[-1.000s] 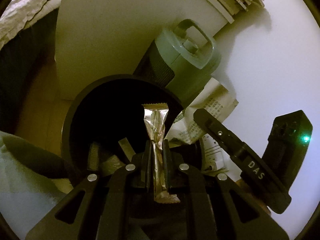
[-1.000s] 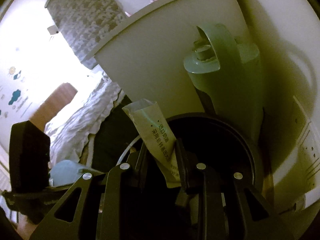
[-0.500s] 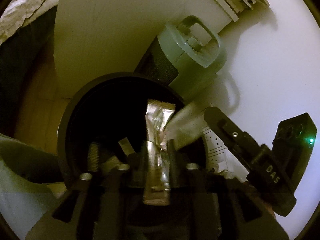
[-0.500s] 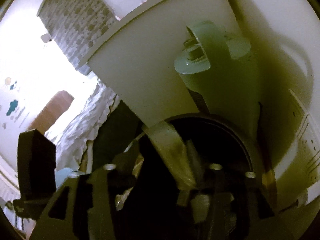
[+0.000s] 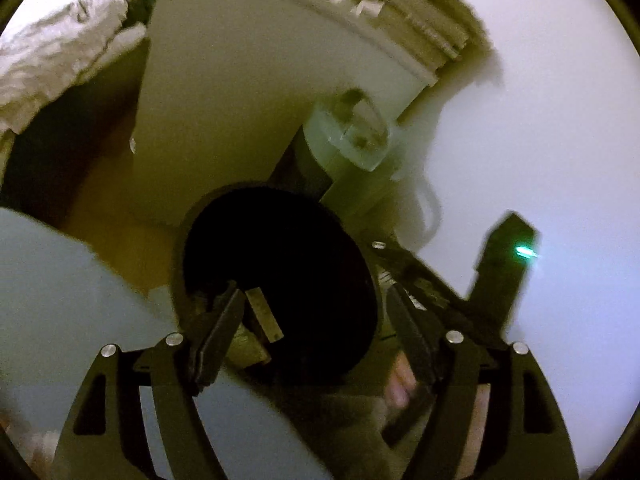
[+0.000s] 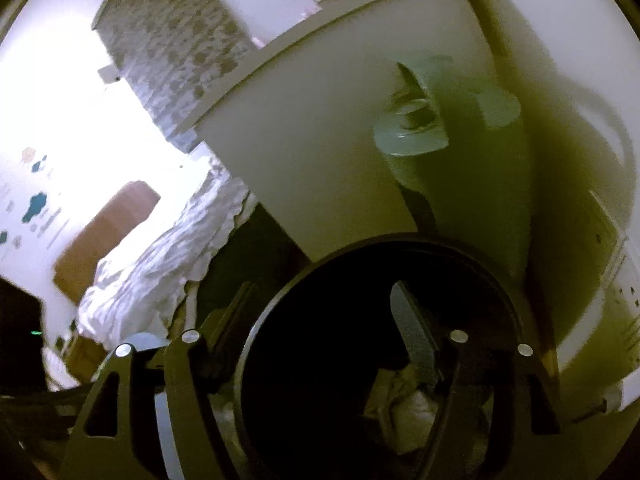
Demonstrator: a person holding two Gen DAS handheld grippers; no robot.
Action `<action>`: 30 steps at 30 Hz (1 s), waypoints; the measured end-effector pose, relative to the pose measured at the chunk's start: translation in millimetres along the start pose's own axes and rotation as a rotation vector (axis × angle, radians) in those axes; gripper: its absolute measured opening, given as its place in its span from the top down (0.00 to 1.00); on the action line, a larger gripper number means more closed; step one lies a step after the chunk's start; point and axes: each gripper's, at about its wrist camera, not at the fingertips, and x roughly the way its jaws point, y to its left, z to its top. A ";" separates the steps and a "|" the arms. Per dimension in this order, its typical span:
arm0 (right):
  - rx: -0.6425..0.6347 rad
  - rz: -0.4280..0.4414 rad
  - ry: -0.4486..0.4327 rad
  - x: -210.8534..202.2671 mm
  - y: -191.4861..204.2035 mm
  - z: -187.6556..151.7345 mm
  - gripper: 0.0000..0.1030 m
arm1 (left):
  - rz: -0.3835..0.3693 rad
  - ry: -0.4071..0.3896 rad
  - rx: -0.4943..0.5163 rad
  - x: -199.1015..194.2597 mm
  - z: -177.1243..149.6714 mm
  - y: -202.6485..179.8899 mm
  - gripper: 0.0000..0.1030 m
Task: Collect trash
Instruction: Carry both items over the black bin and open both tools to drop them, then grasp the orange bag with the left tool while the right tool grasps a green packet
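both tools sit over the black bin (image 5: 280,280) because that's the drop point, mouth facing up at me. left gripper (image 5: 316,320) is spread wide with nothing between the pads; one finger (image 5: 216,332) hangs over the near rim, the other sits outside the rim on the far side. right gripper (image 6: 320,344) is also spread wide and empty, straddling the same bin (image 6: 256,340) so anything let go falls straight in.

trash: in the right wrist view i see crumpled pale wrappers (image 6: 408,412) low inside the bin, partly behind my finger (image 6: 416,336). the left view shows only black inside, too dark to confirm contents.

bin is wedged on the floor against the white cabinet side (image 5: 224,92), with the green lidded jug (image 5: 348,140) just beside it, touching or nearly so. that keeps the bin from sliding when i come down on it. the other tool's body with its green led (image 5: 524,252) shows at right in the left view, close, so the arms are crowded here.

my read: the drop step looks done for this pair, next would be backing out without clipping the rim or each other. frames are motion-blurred, so fine contact is uncertain.
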 end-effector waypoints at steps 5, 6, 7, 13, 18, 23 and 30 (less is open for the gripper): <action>-0.126 0.038 0.020 -1.1 29.6 -13.0 0.33 | 0.063 -0.109 -0.012 -90.8 -33.8 17.3 0.17; -0.153 0.045 0.022 -2.1 36.1 -16.7 0.33 | 0.081 -0.135 -0.013 -109.3 -41.4 23.2 0.17; -0.192 0.056 0.028 -3.0 45.1 -21.2 0.33 | 0.112 -0.164 -0.014 -130.6 -50.5 31.5 0.17; -0.321 0.145 0.043 -15.6 85.0 -42.1 0.29 | 0.331 -0.271 -0.125 -235.2 -97.3 108.8 0.17; -0.419 0.241 0.106 -24.5 146.4 -55.7 0.26 | 0.484 -0.261 -0.272 -276.5 -123.4 191.6 0.18; -0.692 0.378 0.253 -18.8 265.2 -58.7 0.14 | 0.530 -0.205 -0.292 -271.3 -125.3 240.1 0.19; -1.166 0.391 0.507 45.6 408.4 -105.0 0.14 | 0.554 -0.157 -0.289 -259.2 -124.7 271.8 0.28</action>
